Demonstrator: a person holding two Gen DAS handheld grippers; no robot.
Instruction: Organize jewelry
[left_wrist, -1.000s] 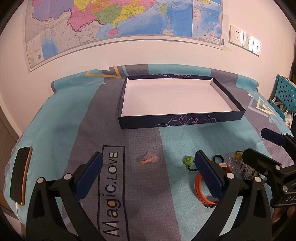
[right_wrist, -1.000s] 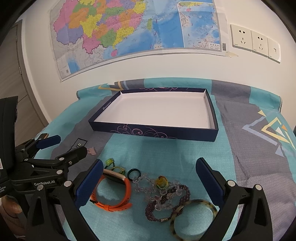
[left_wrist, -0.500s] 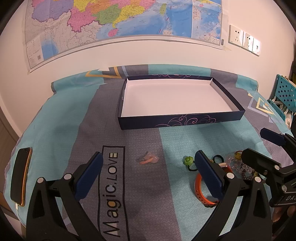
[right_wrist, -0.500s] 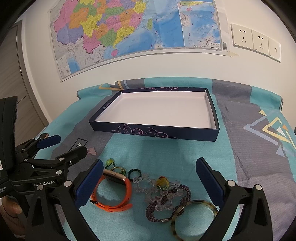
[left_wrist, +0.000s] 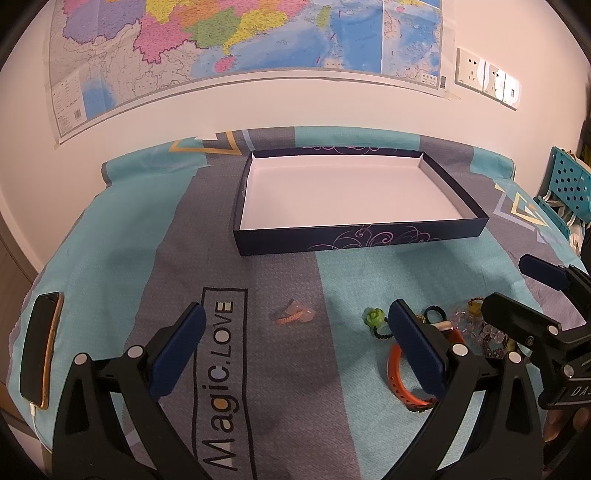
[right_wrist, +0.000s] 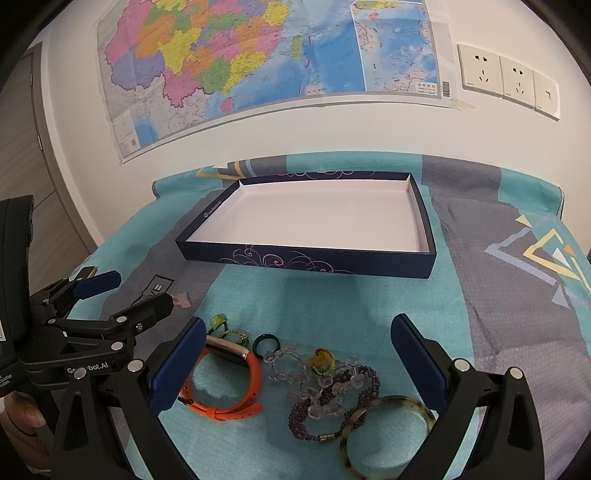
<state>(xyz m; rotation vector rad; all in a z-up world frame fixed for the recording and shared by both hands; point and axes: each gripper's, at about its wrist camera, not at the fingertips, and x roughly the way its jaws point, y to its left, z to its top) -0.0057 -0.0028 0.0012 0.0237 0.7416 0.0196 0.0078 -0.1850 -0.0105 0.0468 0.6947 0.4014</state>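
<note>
An empty navy box (left_wrist: 436, 230) with a white inside (right_wrist: 430, 254) sits at the far side of the cloth. Jewelry lies in front of it: an orange watch band (right_wrist: 221, 387), a tortoiseshell bangle (right_wrist: 388, 432), a purple bead bracelet (right_wrist: 332, 406), clear beads (right_wrist: 295, 369), a dark ring (right_wrist: 266, 341), a green flower hair tie (left_wrist: 373, 317) and a pink clip (left_wrist: 293, 315). My left gripper (left_wrist: 295, 350) is open above the cloth near the pink clip. My right gripper (right_wrist: 297, 362) is open over the jewelry pile. Both are empty.
A phone (left_wrist: 40, 354) on a cable lies at the cloth's left edge. A wall with a map (right_wrist: 258, 59) and sockets (right_wrist: 506, 79) stands behind the box. A teal perforated basket (left_wrist: 569, 184) is at the far right. The cloth carries "Magic.LOVE" print (left_wrist: 221, 373).
</note>
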